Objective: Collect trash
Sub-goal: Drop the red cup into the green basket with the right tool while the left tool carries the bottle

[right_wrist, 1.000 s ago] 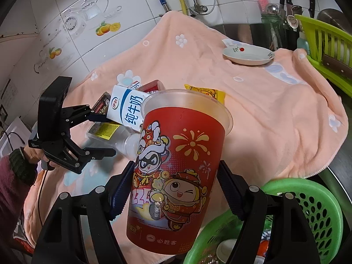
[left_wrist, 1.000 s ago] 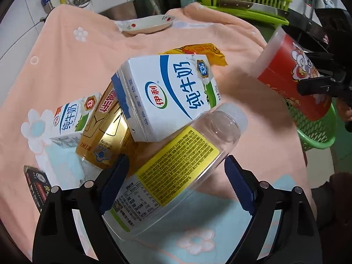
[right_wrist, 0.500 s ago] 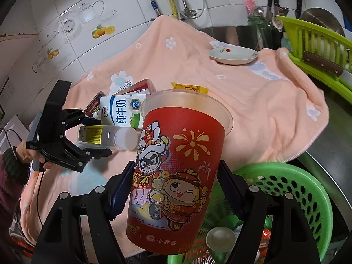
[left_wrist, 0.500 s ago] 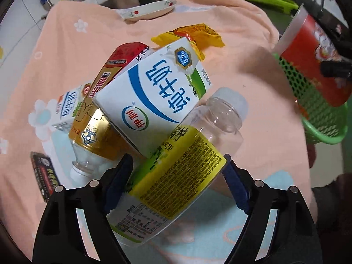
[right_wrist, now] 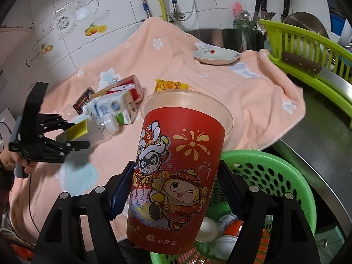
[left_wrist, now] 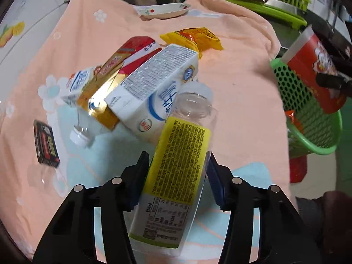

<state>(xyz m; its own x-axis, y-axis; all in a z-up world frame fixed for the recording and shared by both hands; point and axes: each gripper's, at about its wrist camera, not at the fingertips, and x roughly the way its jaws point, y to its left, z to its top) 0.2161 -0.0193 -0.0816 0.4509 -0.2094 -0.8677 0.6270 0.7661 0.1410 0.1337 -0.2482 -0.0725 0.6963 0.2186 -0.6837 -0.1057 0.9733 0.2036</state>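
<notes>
Gripping mid-label, left gripper (left_wrist: 177, 177) jaws clamped on the clear empty bottle (left_wrist: 176, 165) at lower centre, light, slick, crushable; right gripper (right_wrist: 176, 192) jaws clamped on the thin red cup (right_wrist: 178, 173) above green basket (right_wrist: 283, 176), lower right

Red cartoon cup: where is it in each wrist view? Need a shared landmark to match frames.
Left wrist: red cup at the far right edge, tilted, over the green basket.
Right wrist: centre foreground, clamped between the right tongs.
Shared landmark: the white saucer at the far end of the peach towel.
</notes>
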